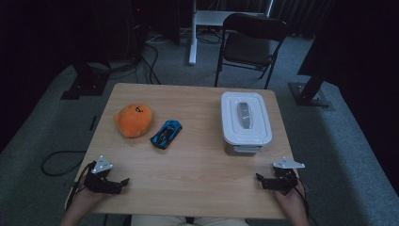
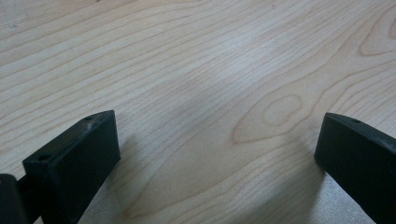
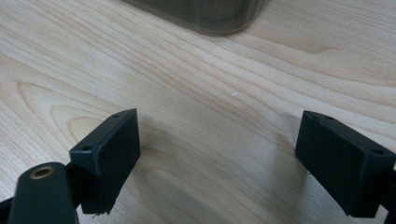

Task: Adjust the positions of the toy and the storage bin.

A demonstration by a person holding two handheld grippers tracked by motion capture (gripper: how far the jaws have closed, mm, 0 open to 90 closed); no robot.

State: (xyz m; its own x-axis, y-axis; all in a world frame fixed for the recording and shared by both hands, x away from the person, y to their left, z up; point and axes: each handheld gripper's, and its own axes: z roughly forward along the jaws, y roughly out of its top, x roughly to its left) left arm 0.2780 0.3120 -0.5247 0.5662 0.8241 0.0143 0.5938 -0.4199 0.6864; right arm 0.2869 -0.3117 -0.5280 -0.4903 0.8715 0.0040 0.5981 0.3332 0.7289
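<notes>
Nearest the camera in the high view, two hands are entering from the bottom edge, each resting a two-jaw tool on the near strip of the wooden table (image 1: 197,169). On the person's left, the left gripper (image 1: 123,181) is lying near the front left corner, its jaws pointing toward the table's middle and its grey three-cornered plate facing up. In the left gripper view, the left gripper (image 2: 217,149) is standing with its two black jaws spread wide, bare wood grain lying between them and nothing pinched. On the person's right, the right gripper (image 1: 259,179) is sitting near the front right corner, jaws pointing inward toward the other tool. In the right gripper view, the right gripper (image 3: 217,154) is likewise showing jaws held wide apart over bare tabletop, gripping nothing.

Just beyond the right gripper, a white lidded storage box (image 1: 245,121) is standing on the right half of the table, its lid on; its lower corner (image 3: 201,14) is showing at the top of the right gripper view. Well apart from both tools, on the left half, an orange plush toy (image 1: 134,120) is resting beside a blue toy car (image 1: 166,133), the two lying close together. Behind the table, a dark folding chair (image 1: 249,44) is standing on the grey floor.
</notes>
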